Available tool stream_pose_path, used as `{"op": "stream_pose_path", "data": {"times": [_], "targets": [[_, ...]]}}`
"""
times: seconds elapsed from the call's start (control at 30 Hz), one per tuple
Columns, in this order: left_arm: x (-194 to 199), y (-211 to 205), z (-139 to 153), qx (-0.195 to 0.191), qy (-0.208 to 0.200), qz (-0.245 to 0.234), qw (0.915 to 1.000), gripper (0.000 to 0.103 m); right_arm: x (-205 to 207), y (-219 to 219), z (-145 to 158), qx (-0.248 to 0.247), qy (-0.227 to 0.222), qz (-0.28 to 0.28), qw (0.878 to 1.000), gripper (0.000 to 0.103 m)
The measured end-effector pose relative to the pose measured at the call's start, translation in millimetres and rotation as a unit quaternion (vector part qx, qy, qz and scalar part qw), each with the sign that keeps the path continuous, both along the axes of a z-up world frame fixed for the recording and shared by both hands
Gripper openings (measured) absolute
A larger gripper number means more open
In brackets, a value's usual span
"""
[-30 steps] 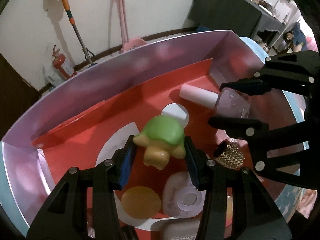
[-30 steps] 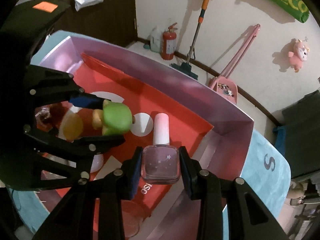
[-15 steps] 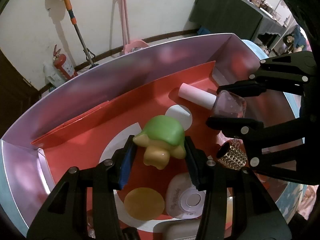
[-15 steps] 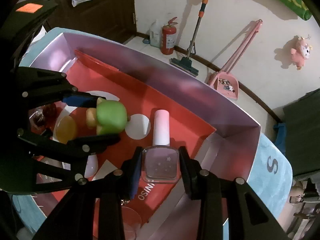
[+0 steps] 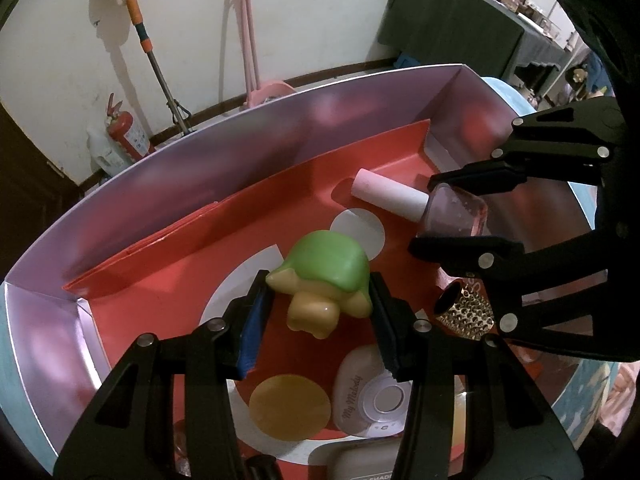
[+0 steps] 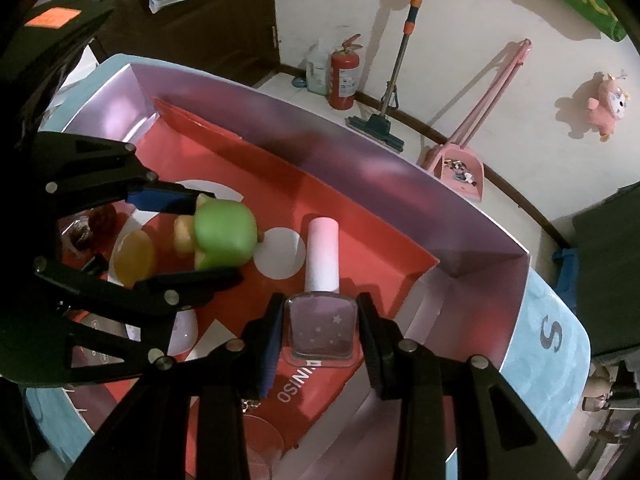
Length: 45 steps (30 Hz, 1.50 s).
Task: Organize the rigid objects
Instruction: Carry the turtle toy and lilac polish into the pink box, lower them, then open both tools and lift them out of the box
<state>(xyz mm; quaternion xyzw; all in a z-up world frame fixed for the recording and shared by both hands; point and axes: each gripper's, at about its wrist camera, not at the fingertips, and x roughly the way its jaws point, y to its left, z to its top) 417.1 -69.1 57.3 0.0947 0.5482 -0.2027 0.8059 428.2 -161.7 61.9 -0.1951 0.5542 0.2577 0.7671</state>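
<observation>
Behind everything, a pale wall with a mop leaning on it, and under my grippers the purple-walled box with its red floor. My left gripper is clamped on the green turtle toy, held over the box's middle. At two o'clock from it, my right gripper is squeezing the pink nail polish bottle, cap pointing toward the far wall. At six o'clock below the turtle lie a yellow disc and a white compact; a gold studded tube stands at four o'clock.
</observation>
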Motion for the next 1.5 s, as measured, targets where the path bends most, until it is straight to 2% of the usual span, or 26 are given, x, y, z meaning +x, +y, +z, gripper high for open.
{"op": "stream_pose_path", "data": {"times": [0.83,1.1,1.13,1.17,1.2,1.27,1.33,1.5], "targets": [[4,2,1,0.004,-0.003,0.003,1.0000,0.047,2,0,-1,0.002,0.006,0.005,1.000,0.038],[1,-1,-1,0.020,-0.018,-0.001,0.9996,0.048,-4,1,5,0.001,-0.010,0.012,1.000,0.050],[1,-1,0,0.020,-0.019,0.000,0.9996,0.048,-5,0,7,0.000,-0.013,0.011,1.000,0.054],[2,1,0,0.016,-0.019,0.002,0.9997,0.052,-5,-1,8,0.000,-0.015,0.008,1.000,0.060],[3,4,1,0.008,-0.018,0.006,0.9998,0.060,-6,-4,10,0.002,-0.018,0.004,1.000,0.063],[1,8,5,-0.008,-0.020,0.013,0.9997,0.066,-8,-10,15,0.009,-0.020,-0.004,1.000,0.065],[-1,11,13,-0.027,-0.023,0.015,0.9993,0.066,-10,-16,21,0.014,-0.026,-0.012,0.999,0.066],[-15,17,36,-0.041,-0.047,0.025,0.9977,0.066,-18,-32,46,0.038,-0.048,-0.039,0.997,0.070]]}}
